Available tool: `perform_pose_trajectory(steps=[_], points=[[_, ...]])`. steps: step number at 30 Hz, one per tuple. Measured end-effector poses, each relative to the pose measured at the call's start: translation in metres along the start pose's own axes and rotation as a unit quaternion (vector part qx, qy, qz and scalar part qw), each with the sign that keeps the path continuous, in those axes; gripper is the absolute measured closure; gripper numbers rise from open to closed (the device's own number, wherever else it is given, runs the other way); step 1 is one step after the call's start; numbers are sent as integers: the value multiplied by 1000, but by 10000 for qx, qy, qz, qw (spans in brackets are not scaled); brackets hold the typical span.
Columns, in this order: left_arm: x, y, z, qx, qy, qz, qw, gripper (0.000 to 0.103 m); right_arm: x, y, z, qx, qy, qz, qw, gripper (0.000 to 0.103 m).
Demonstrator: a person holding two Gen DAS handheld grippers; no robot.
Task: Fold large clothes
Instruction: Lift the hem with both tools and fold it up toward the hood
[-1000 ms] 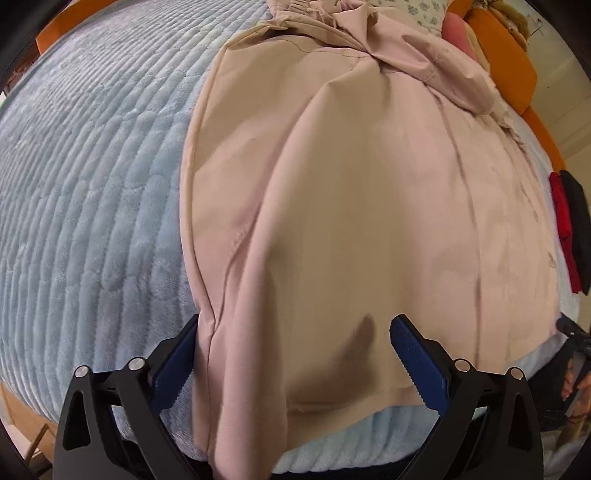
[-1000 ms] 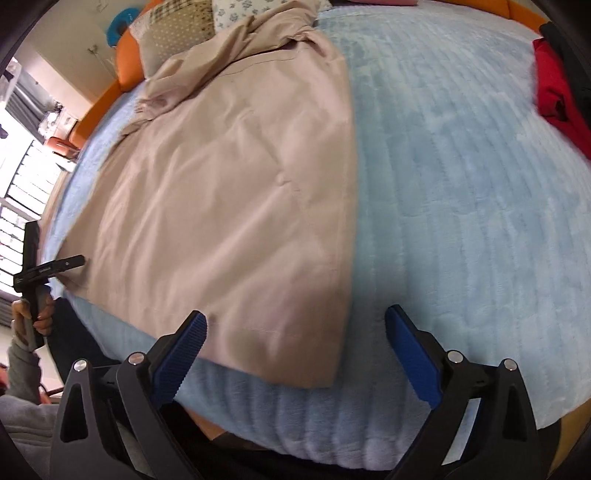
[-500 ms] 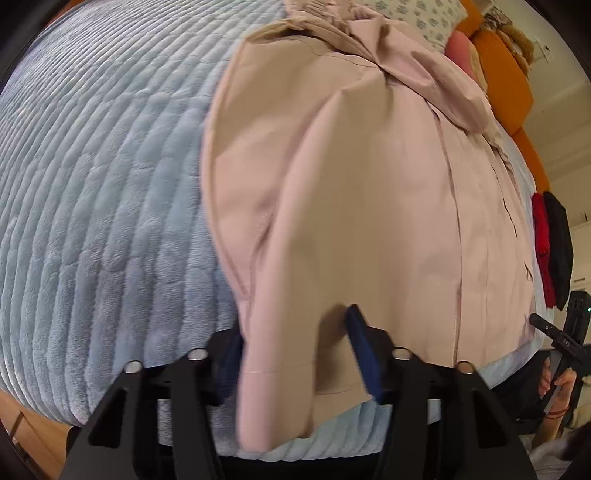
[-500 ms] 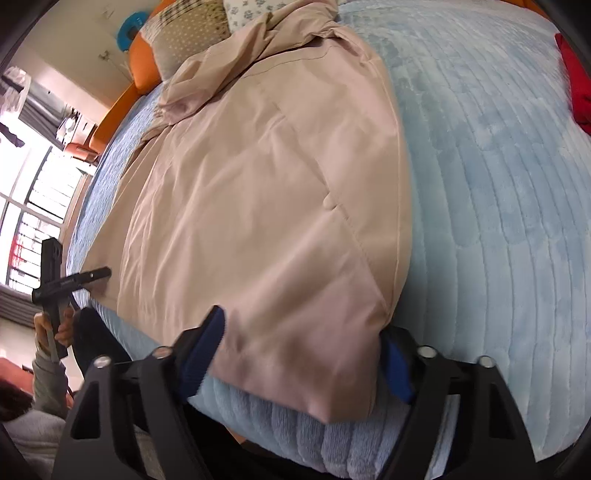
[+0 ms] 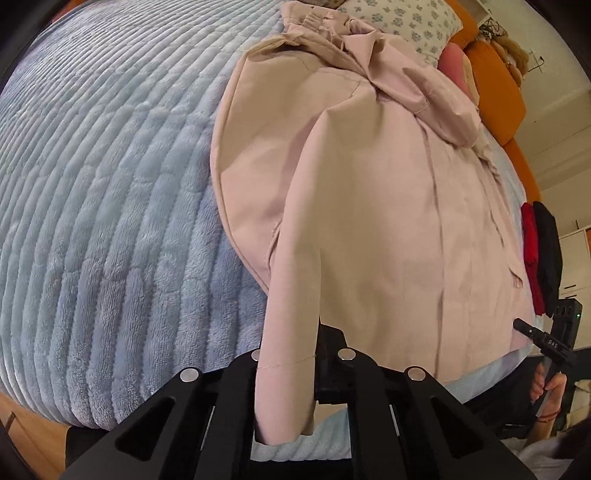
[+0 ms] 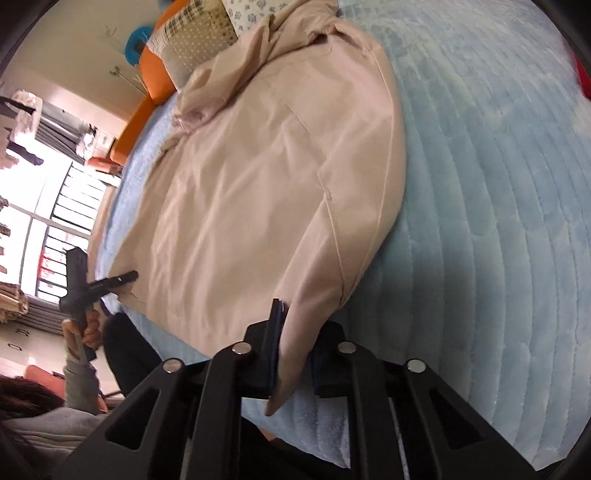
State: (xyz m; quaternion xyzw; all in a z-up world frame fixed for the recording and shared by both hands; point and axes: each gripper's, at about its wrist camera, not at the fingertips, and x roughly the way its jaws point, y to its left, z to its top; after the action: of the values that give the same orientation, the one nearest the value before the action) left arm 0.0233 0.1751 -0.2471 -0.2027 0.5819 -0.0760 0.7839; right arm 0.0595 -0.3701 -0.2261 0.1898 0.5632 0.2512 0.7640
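Observation:
A large beige garment (image 5: 369, 206) lies spread lengthwise on a light blue ribbed blanket (image 5: 103, 184), its far end bunched near the pillows. My left gripper (image 5: 288, 354) is shut on the garment's near left hem corner, which is lifted slightly and drapes over the jaws. My right gripper (image 6: 295, 350) is shut on the garment's (image 6: 266, 177) near right hem corner, pinched into a fold above the blanket (image 6: 498, 184). Each gripper also shows at the other view's edge: the right (image 5: 543, 339), the left (image 6: 110, 280).
Patterned pillows (image 5: 406, 22) and an orange headboard (image 5: 495, 85) stand at the far end. Red and black clothes (image 5: 539, 258) lie at the bed's right side. A window (image 6: 44, 206) is on the left. The bed's near edge is just below the grippers.
Both grippers moved in onto the near hem corners and closed from open. The two corners are now pinched and raised a little off the blanket.

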Motion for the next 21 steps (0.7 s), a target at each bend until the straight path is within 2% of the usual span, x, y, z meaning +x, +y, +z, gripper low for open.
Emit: perform_pose_trajectory(steps=[5, 10, 14, 21], points=[[-35, -4, 13, -145, -404, -595, 9973, 93, -27, 17, 18, -218, -405, 256, 9986, 92], [-77, -15, 41, -72, -897, -926, 9916, 92, -56, 35, 49, -522, -864, 315, 9944, 94], [-106, -34, 79, 145, -1330, -950, 9864, 92, -79, 51, 85, -883, -1240, 213, 9881, 94], [-124, -75, 176, 572, -1784, -812, 9789, 92, -99, 76, 190, -1223, -1735, 130, 9771, 95]])
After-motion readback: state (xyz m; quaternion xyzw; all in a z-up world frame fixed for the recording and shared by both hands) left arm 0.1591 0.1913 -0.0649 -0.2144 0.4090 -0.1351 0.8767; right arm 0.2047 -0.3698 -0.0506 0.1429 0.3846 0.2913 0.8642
